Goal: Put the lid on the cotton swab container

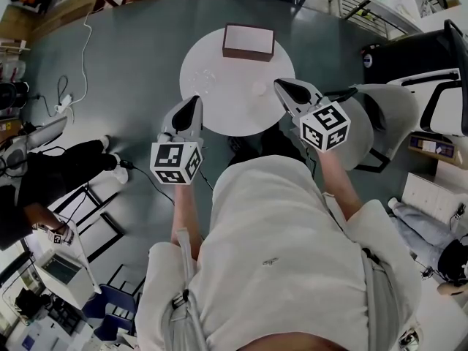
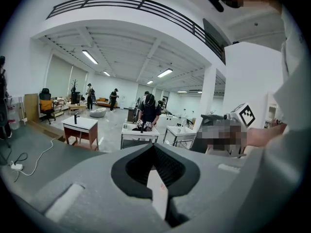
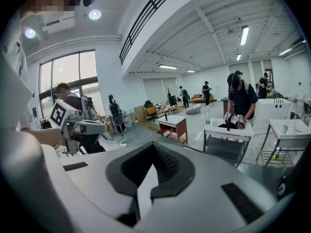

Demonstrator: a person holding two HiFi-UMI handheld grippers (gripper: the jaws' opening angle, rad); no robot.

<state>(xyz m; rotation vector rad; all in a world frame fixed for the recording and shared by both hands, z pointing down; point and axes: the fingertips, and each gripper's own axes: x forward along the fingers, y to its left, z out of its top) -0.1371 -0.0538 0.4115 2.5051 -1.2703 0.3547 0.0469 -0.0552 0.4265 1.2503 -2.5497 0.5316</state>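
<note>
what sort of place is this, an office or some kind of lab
Probably a big open lab or workshop hall rather than an office: small work tables stand well apart, another person at one of them holds marker-tagged tools, and a railed balcony runs overhead.

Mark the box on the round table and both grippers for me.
box [image 1: 248, 39], head view, middle of its top.
left gripper [image 1: 196, 99], head view, between its shut fingertips.
right gripper [image 1: 278, 84], head view, between its shut fingertips.

Grey floor [image 1: 124, 72], strip lights [image 2: 89, 57] (seemingly fluorescent)
</note>
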